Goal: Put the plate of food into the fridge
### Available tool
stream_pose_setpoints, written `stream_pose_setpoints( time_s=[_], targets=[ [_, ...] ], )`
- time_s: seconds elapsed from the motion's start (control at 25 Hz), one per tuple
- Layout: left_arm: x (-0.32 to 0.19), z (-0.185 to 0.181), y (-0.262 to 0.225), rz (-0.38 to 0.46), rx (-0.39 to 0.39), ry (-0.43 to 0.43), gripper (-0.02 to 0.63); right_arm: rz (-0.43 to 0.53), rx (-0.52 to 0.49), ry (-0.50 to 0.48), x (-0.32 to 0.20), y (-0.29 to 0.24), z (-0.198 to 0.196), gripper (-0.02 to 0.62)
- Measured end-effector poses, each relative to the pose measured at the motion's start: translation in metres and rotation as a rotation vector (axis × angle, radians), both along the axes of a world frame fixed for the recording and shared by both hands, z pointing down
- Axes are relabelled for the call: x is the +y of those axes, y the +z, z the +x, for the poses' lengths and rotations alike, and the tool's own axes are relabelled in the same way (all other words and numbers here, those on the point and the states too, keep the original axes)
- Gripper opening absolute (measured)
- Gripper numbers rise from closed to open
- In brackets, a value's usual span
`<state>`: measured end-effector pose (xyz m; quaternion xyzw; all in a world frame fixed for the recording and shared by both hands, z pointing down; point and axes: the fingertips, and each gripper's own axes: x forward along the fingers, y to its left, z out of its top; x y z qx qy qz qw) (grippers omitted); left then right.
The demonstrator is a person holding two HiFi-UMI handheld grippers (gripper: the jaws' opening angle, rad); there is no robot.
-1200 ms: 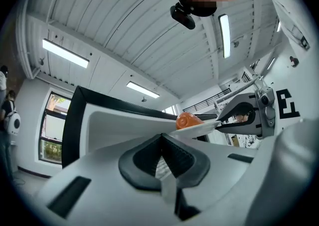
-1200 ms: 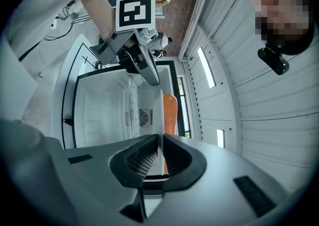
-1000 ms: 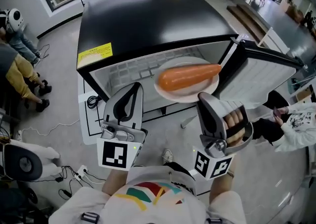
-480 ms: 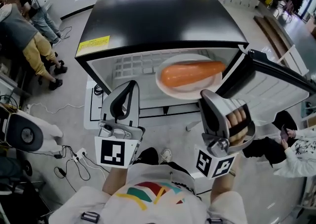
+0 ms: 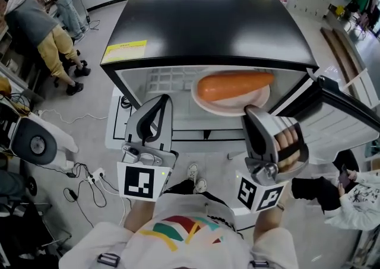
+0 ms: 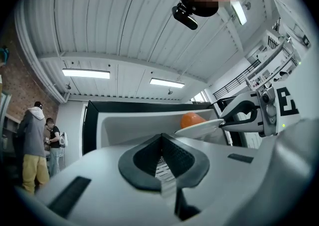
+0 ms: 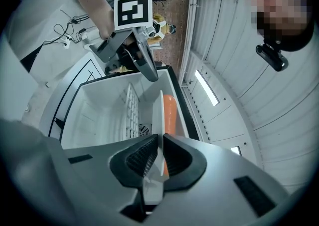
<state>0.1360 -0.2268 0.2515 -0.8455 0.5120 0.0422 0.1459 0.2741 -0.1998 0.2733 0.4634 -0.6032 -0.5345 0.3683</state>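
A white plate [image 5: 256, 99] bearing one large orange carrot [image 5: 234, 84] hangs at the open front of the black fridge [image 5: 208, 18], just under its top edge. My right gripper [image 5: 252, 110] is shut on the plate's near rim. In the right gripper view the plate [image 7: 158, 115] shows edge-on between the jaws, the carrot [image 7: 169, 113] lying on it, and the white fridge interior [image 7: 94, 115] beyond. My left gripper [image 5: 157, 107] is shut with nothing in it, left of the plate and in front of the fridge opening. In the left gripper view the plate [image 6: 199, 129] and carrot [image 6: 192, 119] show at right.
The fridge door [image 5: 341, 122] stands open at the right. A white wire shelf [image 7: 130, 110] lines the inside. Two people [image 5: 41, 24] stand at the far left. Cables [image 5: 89, 173] and a power strip lie on the floor at the left. Another person [image 5: 350, 202] crouches at the lower right.
Both grippers and the plate have come nearer the fridge; the plate now sits at the opening's top edge. The left gripper stays shut beside it.
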Motion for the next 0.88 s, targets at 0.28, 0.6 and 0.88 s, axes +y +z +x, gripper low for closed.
stream_pose_setpoints(
  time_s=[0.28,0.6,0.88],
  targets=[
    [-0.028,-0.006,0.002,0.004,0.016,0.003,0.006,-0.006,0.023,0.006,-0.031,-0.001,-0.009,0.031],
    [-0.055,-0.008,0.010,-0.011,0.029,0.013,0.006,-0.066,0.048,-0.004,-0.066,0.017,-0.020,0.034],
    [-0.061,-0.005,0.025,-0.048,0.017,0.029,0.006,-0.133,0.070,-0.011,-0.086,0.034,-0.027,0.035]
  ],
)
